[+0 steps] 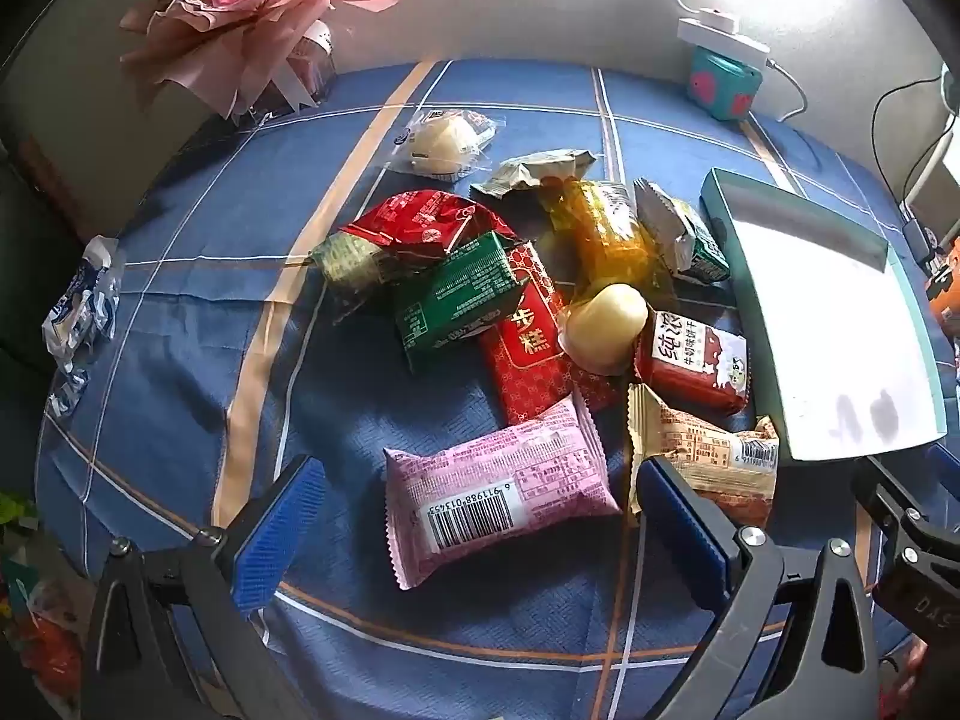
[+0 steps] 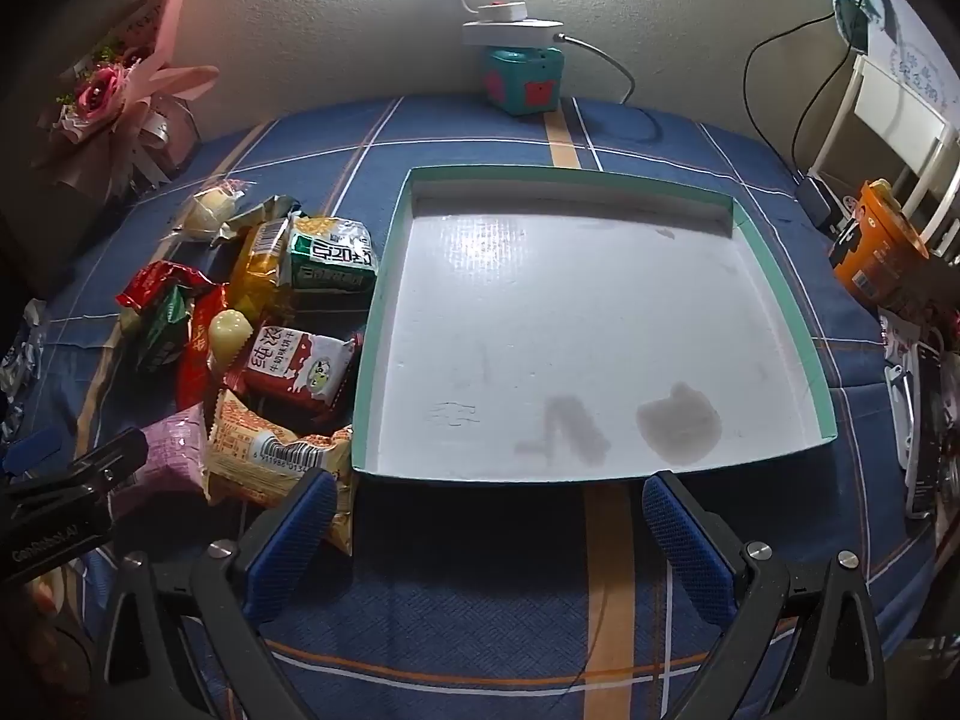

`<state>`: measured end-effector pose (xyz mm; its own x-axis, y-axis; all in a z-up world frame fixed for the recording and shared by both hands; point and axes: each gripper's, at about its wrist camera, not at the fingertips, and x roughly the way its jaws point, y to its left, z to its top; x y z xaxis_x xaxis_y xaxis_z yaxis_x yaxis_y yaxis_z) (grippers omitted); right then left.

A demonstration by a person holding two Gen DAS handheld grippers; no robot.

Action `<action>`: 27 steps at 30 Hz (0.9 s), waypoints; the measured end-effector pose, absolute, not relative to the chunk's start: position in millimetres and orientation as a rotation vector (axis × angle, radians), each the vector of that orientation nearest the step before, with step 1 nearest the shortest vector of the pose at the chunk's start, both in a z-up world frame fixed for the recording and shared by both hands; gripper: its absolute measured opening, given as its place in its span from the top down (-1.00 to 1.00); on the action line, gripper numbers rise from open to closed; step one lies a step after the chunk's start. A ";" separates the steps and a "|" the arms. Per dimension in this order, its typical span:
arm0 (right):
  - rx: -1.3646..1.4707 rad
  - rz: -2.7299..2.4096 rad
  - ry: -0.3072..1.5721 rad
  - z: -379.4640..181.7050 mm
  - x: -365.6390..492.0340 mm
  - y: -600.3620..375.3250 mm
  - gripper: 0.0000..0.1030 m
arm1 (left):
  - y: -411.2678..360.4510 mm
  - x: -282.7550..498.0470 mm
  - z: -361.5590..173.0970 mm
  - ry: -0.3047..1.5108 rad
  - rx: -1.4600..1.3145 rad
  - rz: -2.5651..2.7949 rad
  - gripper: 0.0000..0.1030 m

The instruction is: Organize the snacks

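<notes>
A pile of wrapped snacks lies on the blue plaid tablecloth. My left gripper point(image 1: 480, 516) is open just above and around a pink snack packet point(image 1: 501, 489), not touching it. Beside it are a tan packet point(image 1: 702, 450), a red packet with a cow point(image 1: 696, 360), a green packet point(image 1: 459, 300) and a pale jelly cup point(image 1: 606, 324). An empty shallow tray with a teal rim point(image 2: 780, 294) lies right of the pile. My right gripper point(image 2: 489, 522) is open and empty at the tray's near edge.
A pink bouquet point(image 1: 240, 6) stands at the back left. A teal box with a white power strip point(image 2: 522, 69) sits at the back wall with cables. An orange cup point(image 2: 879, 246) and clutter are at the right edge. A wrapped bun point(image 1: 441, 141) lies apart behind the pile.
</notes>
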<state>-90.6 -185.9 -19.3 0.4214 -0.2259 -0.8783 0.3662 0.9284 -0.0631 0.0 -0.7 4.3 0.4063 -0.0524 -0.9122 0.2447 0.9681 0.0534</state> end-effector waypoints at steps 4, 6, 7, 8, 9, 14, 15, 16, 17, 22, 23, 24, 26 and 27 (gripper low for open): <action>0.159 -0.365 1.072 -23.0 -91.4 -190.5 -1.00 | 1.1 0.9 3.7 1.140 0.180 -0.185 -1.00; 0.159 -0.363 1.072 -22.9 -91.4 -190.5 -1.00 | 1.6 0.9 3.7 1.140 0.178 -0.186 -1.00; 0.159 -0.363 1.071 -22.8 -91.6 -190.4 -1.00 | 1.9 1.0 3.7 1.141 0.178 -0.187 -1.00; 0.159 -0.362 1.071 -22.9 -91.6 -190.3 -1.00 | 1.5 1.0 3.5 1.141 0.179 -0.187 -1.00; 0.159 -0.363 1.071 -22.9 -91.4 -190.2 -1.00 | 1.2 0.9 3.4 1.141 0.181 -0.187 -1.00; 0.159 -0.362 1.070 -22.6 -91.8 -190.1 -1.00 | 0.5 1.1 2.2 1.146 0.184 -0.186 -1.00; 0.159 -0.362 1.070 -22.6 -91.8 -190.1 -1.00 | 0.7 1.1 1.5 1.147 0.184 -0.186 -1.00; 0.159 -0.362 1.070 -22.6 -91.8 -190.0 -1.00 | 0.7 1.1 1.3 1.148 0.184 -0.186 -1.00; 0.159 -0.362 1.070 -22.6 -91.7 -190.1 -1.00 | 0.4 1.2 0.9 1.149 0.184 -0.186 -1.00; 0.160 -0.362 1.070 -22.6 -91.7 -190.2 -1.00 | 1.9 1.5 -1.1 1.154 0.185 -0.187 -1.00; 0.160 -0.362 1.070 -22.5 -91.6 -190.1 -1.00 | 1.9 1.7 -1.7 1.156 0.185 -0.185 -1.00; 0.159 -0.362 1.070 -22.5 -91.6 -190.1 -1.00 | 2.1 2.0 -2.3 1.158 0.185 -0.183 -1.00; 0.159 -0.362 1.070 -22.5 -91.7 -190.1 -1.00 | 2.5 2.3 -3.6 1.164 0.185 -0.179 -1.00; 0.159 -0.362 1.069 -22.6 -91.7 -190.1 -1.00 | 3.2 2.6 -3.8 1.166 0.183 -0.179 -1.00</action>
